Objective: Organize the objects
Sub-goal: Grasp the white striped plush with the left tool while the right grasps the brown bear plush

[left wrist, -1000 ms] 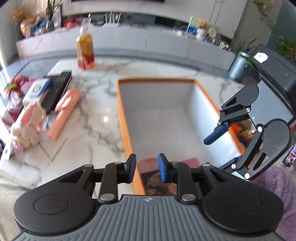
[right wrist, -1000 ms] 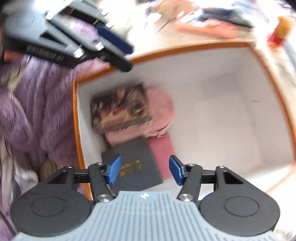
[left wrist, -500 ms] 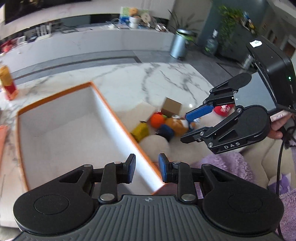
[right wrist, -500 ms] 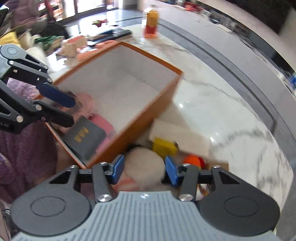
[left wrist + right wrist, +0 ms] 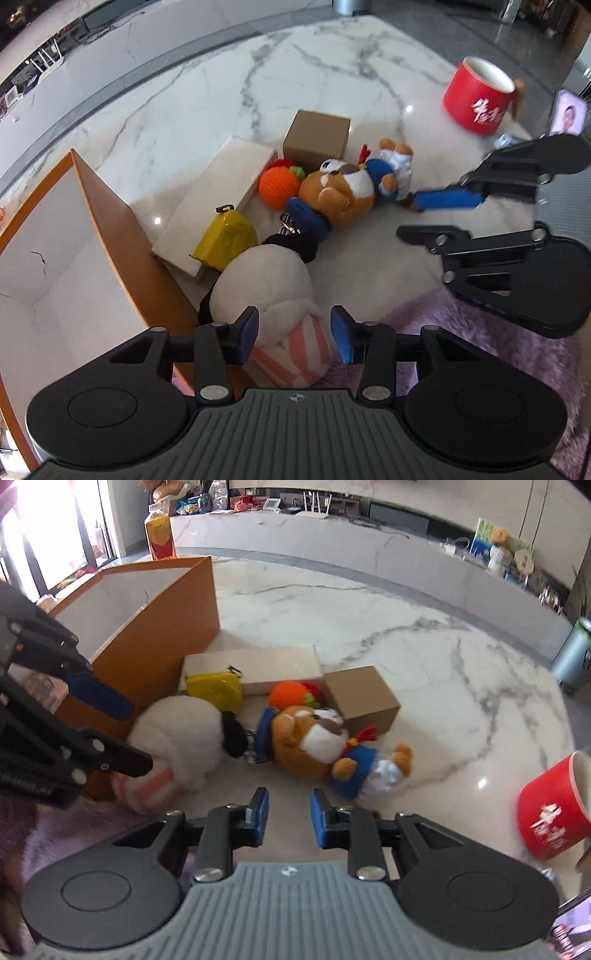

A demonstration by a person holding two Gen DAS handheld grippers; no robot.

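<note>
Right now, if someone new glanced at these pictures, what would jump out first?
Probably the brown plush dog in blue clothes lying on the white marble floor, in a cluster with an orange knitted ball and a plain cardboard box. To the right stands a big red mug with white lettering; to the left, an orange-sided open box.

The white marble desk (image 5: pixel 332 66) holds an orange box with white inside (image 5: pixel 122 236), a flat white box (image 5: pixel 218 199), a brown cardboard box (image 5: pixel 317 136), soft toys and a red cup (image 5: pixel 476 99)
</note>
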